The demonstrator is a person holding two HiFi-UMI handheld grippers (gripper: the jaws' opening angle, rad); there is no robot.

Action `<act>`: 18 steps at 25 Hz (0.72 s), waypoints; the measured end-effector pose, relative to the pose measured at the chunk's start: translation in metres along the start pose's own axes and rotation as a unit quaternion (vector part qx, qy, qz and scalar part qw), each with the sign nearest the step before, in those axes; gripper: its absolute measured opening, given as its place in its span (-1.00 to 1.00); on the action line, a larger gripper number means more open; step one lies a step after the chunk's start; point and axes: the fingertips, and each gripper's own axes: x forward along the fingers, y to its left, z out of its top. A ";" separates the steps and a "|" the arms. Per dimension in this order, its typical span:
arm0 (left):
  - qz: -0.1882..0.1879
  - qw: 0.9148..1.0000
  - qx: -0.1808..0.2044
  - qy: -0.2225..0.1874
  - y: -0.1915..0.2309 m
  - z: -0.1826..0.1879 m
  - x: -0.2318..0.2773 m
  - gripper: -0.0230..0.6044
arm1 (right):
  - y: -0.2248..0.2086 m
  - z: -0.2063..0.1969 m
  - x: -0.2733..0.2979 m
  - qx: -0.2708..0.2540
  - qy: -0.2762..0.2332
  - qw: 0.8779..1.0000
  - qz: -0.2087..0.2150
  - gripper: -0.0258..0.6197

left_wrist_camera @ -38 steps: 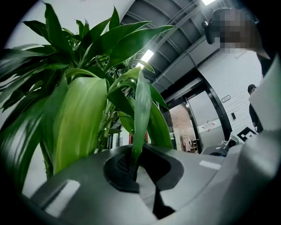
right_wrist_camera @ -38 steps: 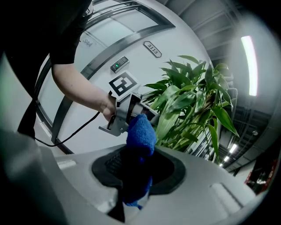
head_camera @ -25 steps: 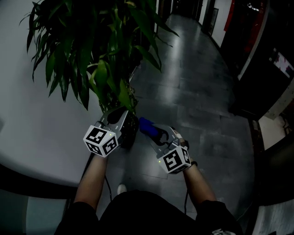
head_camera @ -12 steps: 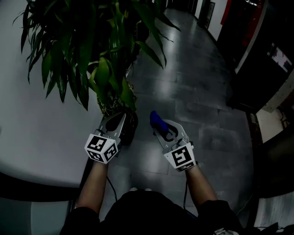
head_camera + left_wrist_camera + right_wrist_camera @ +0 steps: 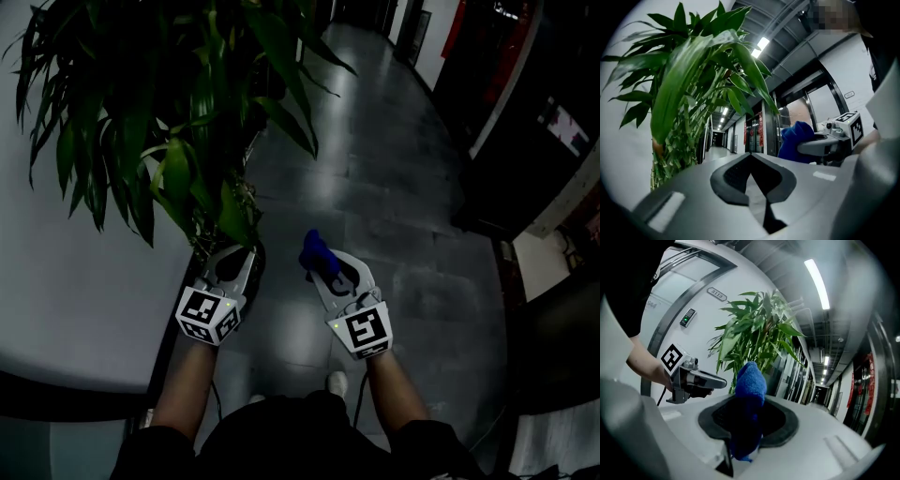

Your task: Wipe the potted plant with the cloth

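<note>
My right gripper's [image 5: 746,426] jaws are clamped on the blue cloth [image 5: 750,380], which stands up out of them in a bunched tuft. My left gripper's [image 5: 752,163] jaws are pressed together with nothing between them. The two grippers sit side by side, near but apart, tips pointing away from me. The potted plant [image 5: 178,131] stands just ahead of the left gripper, and its lowest leaves overlap that gripper's tips in the head view. The cloth is just right of the foliage, clear of it. Grey tiled floor [image 5: 394,187] lies below.
</note>
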 end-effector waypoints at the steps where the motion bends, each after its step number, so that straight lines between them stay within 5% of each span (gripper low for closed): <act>1: 0.011 1.000 0.008 -0.007 -0.001 0.003 0.007 -0.91 | -0.011 -0.001 0.000 0.007 -0.007 1.000 0.005 -0.58; 6: 0.095 0.995 0.005 -0.011 -0.015 -0.016 0.055 -0.91 | -0.071 -0.030 0.004 -0.025 -0.032 0.996 0.085 -0.58; 10: 0.176 0.983 0.047 -0.003 -0.031 -0.010 0.105 -0.91 | -0.123 -0.044 -0.002 -0.066 -0.044 0.988 0.135 -0.58; 14: 0.244 0.968 0.049 -0.028 -0.047 0.018 0.119 -0.91 | -0.151 -0.038 0.005 -0.153 -0.073 0.965 0.198 -0.57; 18: 0.272 0.961 0.045 -0.024 -0.050 0.028 0.122 -0.91 | -0.162 -0.029 0.021 -0.164 -0.103 0.953 0.233 -0.58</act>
